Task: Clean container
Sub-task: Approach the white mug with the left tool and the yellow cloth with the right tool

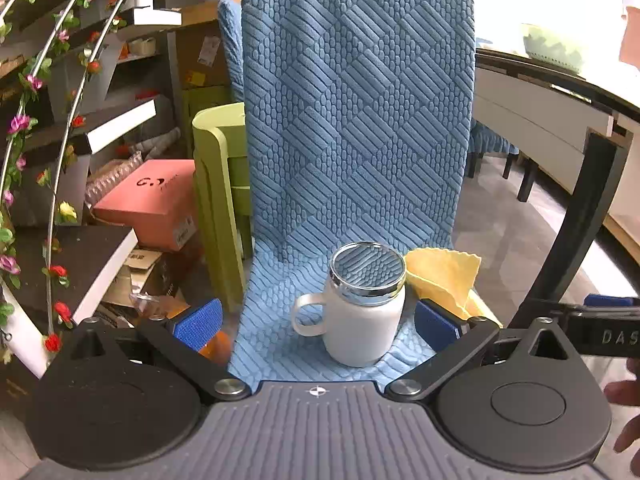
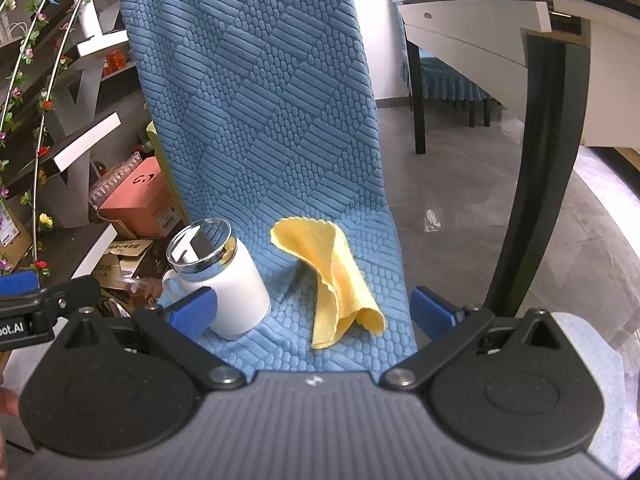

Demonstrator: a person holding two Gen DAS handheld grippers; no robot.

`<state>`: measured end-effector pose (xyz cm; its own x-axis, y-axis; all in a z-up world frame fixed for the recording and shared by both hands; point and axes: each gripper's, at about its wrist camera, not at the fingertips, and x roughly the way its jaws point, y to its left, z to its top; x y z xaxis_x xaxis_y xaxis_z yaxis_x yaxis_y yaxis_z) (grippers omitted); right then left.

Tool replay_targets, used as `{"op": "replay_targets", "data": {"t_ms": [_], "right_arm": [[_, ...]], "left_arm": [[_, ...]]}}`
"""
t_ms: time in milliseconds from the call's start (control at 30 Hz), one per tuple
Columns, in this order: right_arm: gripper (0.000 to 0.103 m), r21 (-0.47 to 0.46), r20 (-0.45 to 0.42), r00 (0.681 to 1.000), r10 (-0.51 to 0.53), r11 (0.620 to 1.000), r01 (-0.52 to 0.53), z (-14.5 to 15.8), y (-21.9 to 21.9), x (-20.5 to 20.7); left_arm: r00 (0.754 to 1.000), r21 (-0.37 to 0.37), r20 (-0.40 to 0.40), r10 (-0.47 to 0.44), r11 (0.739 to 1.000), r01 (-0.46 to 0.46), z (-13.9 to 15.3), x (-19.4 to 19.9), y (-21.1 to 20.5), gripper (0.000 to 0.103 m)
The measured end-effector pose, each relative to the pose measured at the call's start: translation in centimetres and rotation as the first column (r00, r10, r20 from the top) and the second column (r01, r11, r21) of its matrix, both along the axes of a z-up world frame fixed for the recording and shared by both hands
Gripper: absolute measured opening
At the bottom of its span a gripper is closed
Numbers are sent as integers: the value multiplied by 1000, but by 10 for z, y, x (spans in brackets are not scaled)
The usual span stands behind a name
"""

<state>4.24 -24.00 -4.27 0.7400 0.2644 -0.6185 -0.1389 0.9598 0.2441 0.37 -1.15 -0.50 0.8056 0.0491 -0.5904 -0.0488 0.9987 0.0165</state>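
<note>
A white mug (image 1: 362, 322) with a handle on its left and a mirrored chrome lid (image 1: 368, 268) stands on the seat of a chair with a blue cover (image 1: 352, 120). My left gripper (image 1: 318, 322) is open, its blue pads on either side of the mug, not touching it. A crumpled yellow cloth (image 1: 446, 278) lies just right of the mug. In the right wrist view the mug (image 2: 236, 288) is at the left and the cloth (image 2: 336, 276) lies between the open blue pads of my right gripper (image 2: 314, 314), which holds nothing.
Green plastic stools (image 1: 220, 184), a pink box (image 1: 152, 200) and cardboard clutter sit left of the chair, below shelves with flower garlands (image 1: 36, 128). A white table with a black leg (image 2: 536, 160) stands at the right over grey floor tiles.
</note>
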Motion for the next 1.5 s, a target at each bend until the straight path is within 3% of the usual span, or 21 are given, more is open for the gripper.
{"op": "replay_targets", "data": {"t_ms": [1033, 1500], "right_arm": [[103, -32, -18, 1000, -3, 999, 2, -6, 2, 2], [103, -34, -9, 1000, 17, 999, -17, -8, 6, 3]], "left_arm": [[1000, 36, 9, -19, 999, 19, -3, 1, -5, 103], [999, -1, 27, -39, 999, 40, -13, 11, -2, 103]]}}
